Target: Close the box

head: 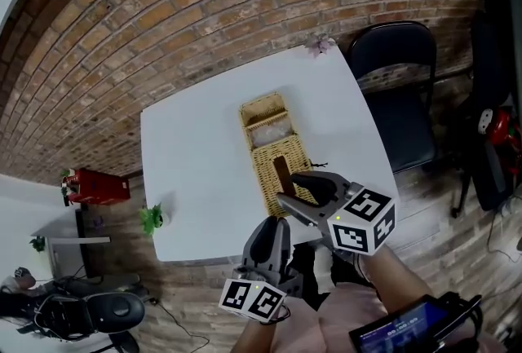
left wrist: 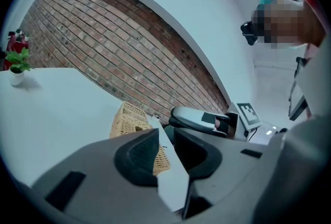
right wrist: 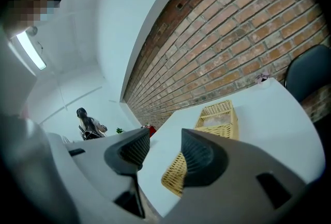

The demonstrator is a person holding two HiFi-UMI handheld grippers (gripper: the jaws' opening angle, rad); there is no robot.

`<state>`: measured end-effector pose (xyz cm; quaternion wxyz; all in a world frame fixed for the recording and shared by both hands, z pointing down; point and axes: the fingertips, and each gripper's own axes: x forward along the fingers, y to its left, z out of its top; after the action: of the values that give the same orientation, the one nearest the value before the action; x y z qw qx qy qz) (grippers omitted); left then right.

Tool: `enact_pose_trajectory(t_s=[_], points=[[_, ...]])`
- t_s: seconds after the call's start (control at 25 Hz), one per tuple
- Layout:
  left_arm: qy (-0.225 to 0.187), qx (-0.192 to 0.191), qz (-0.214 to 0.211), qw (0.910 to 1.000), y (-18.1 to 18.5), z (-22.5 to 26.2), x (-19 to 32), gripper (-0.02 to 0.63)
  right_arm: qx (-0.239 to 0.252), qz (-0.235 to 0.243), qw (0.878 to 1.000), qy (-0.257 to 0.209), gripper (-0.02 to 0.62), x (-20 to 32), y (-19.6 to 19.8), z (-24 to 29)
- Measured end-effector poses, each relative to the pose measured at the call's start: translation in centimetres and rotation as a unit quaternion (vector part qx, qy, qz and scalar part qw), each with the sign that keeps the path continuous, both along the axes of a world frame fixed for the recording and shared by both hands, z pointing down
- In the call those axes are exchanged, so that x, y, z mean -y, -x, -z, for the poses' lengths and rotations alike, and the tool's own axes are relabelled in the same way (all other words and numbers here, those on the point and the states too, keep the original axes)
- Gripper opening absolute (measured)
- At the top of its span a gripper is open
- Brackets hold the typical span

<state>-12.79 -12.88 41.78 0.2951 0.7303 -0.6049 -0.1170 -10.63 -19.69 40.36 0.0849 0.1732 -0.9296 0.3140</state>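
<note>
A long wicker box (head: 263, 110) lies on the white table (head: 188, 172) in two woven halves set end to end. Its far half shows something pale inside, and a dark brown strap runs along its near half. My right gripper (head: 287, 187) hovers over the near end of the box, open, with nothing between its fingers. My left gripper (head: 274, 231) hangs lower, just off the table's near edge, also open and empty. The box also shows ahead in the left gripper view (left wrist: 129, 120) and the right gripper view (right wrist: 217, 120). The right gripper (left wrist: 201, 119) is seen from the left one.
A black chair (head: 404, 90) stands to the right of the table. A small potted plant (head: 151, 219) sits on the table's near left corner, and a pink flower (head: 320, 43) sits on its far corner. A red object (head: 94, 184) is on the floor at the left. A brick wall runs behind.
</note>
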Motion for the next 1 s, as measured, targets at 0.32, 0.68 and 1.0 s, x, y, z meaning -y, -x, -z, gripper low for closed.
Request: enact_pose_trajectory(t_s=[0.32,0.68,1.0], points=[[-0.025,0.011,0.003,0.9996,0.7,2.0,0.7,0.094,-0.003,-0.021,0.999,-0.028,0.195,0.4,-1.4,1.4],[-0.122,0.073,0.031,0.9893,1.2,12.6,3.2,0.092,-0.021,-0.087,0.981,-0.171,0.137,1.1,-5.3,9.6],[-0.16,0.196,0.084,0.9639,0.2,18.8,3.6,0.023,-0.065,-0.157,0.941,-0.291,0.014,1.3,-9.4,15.1]])
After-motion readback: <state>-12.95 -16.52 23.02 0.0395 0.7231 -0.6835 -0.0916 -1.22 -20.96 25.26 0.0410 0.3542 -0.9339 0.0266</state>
